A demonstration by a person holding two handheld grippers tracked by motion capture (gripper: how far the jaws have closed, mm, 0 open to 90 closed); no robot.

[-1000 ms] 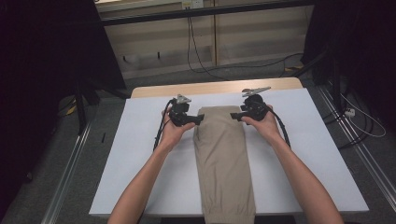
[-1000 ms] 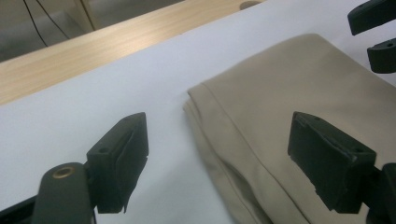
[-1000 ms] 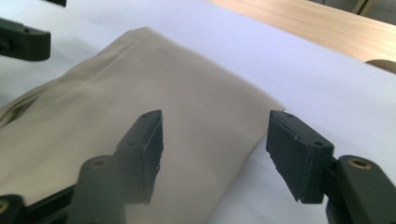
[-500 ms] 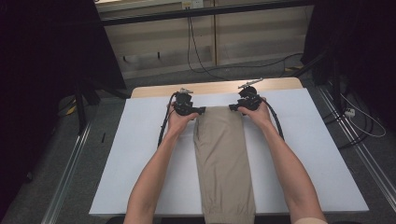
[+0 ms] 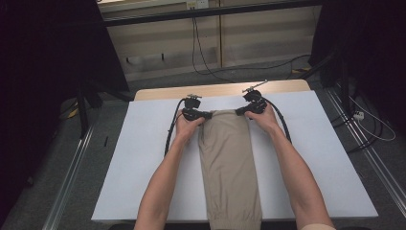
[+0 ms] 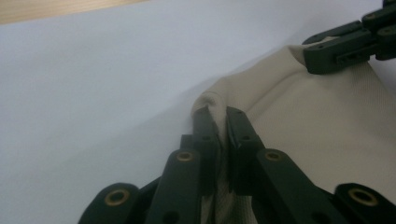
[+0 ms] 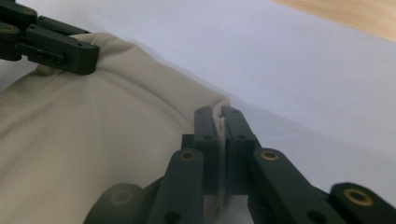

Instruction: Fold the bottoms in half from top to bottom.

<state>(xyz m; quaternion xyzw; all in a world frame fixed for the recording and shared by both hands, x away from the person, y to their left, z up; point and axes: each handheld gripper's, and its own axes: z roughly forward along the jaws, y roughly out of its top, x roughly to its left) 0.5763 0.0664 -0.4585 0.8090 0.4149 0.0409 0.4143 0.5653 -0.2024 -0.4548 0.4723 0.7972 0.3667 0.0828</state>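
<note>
Apparently unlabelled beige trousers [image 5: 229, 158]

high: above, facing forward-down | gripper views: close, low along table | shared: trousers [image 5: 230, 158] top edge

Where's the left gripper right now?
In the high view the left gripper sits at the far left corner of the khaki trousers, clamped on the fabric, opposite the right gripper.

Soft tan cloth trousers [image 5: 229, 158] with a fine woven grain, smooth matt white table cover [image 5: 134, 158], pale wood table edge [image 5: 158, 93], matt black plastic left gripper [image 6: 218, 125] with shiny brass-coloured rivets
</note>
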